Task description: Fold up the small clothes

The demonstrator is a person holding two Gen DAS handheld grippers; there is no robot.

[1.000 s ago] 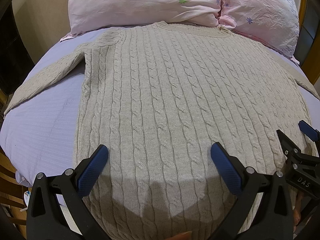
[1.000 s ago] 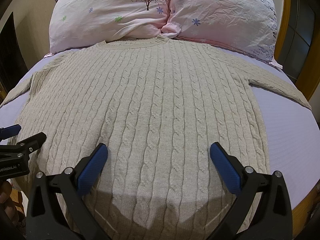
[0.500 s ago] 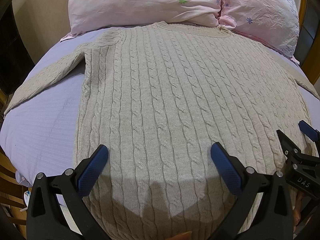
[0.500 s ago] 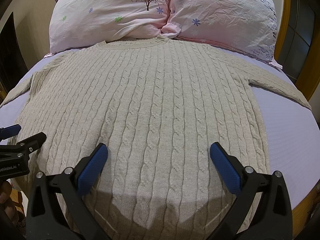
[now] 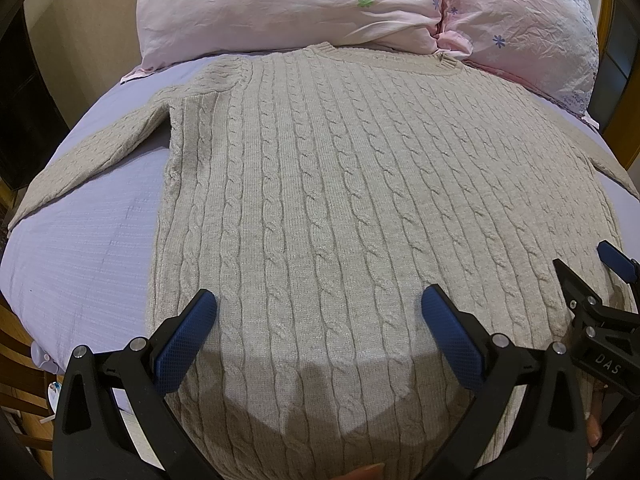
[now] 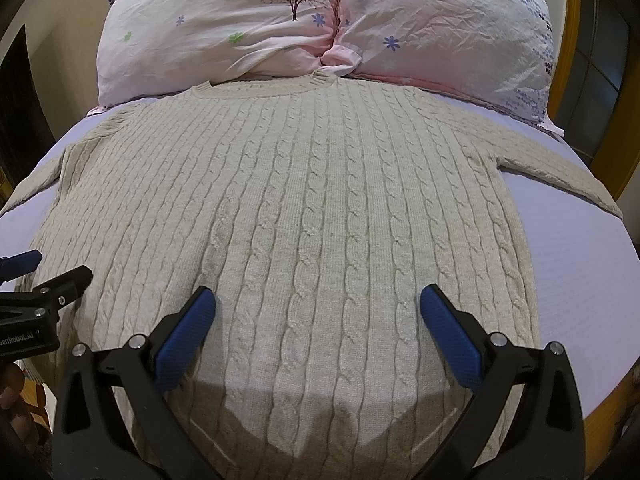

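A beige cable-knit sweater (image 5: 340, 184) lies flat on the bed, collar toward the pillows, sleeves spread to both sides; it also fills the right wrist view (image 6: 320, 208). My left gripper (image 5: 318, 320) is open and empty above the sweater's lower left part. My right gripper (image 6: 318, 320) is open and empty above the lower right part. The right gripper's tip shows at the right edge of the left wrist view (image 5: 588, 280). The left gripper's tip shows at the left edge of the right wrist view (image 6: 48, 276).
The lilac bed sheet (image 5: 80, 248) shows on both sides of the sweater. Two pink flowered pillows (image 6: 224, 36) lie at the head of the bed. A wooden bed frame (image 6: 576, 80) runs along the right. A finger shows at the bottom edge (image 5: 364, 474).
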